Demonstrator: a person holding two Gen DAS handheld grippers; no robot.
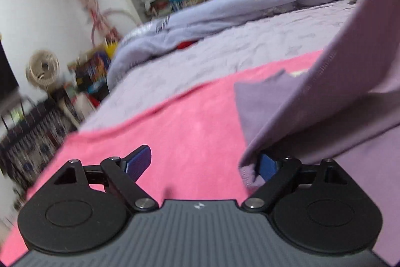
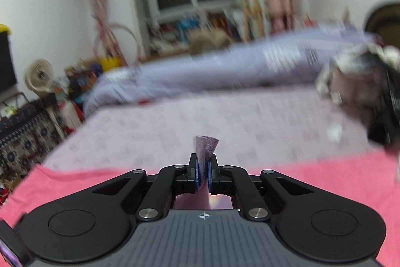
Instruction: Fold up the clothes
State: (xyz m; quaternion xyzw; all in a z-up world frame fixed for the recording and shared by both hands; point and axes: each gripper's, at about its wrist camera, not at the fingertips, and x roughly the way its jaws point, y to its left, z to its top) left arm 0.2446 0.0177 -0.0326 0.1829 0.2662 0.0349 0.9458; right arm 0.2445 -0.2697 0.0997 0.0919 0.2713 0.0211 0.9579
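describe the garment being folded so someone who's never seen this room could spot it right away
Find the bed, then the pink cloth spread over its near end. The mauve garment rises from that cloth, pinched by the right gripper. Unlike the patterned bluish duvet behind, it is plain.

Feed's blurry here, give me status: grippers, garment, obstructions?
Left gripper open, empty. Right gripper shut on mauve fabric garment, lifted over pink cloth. Nothing in the way.
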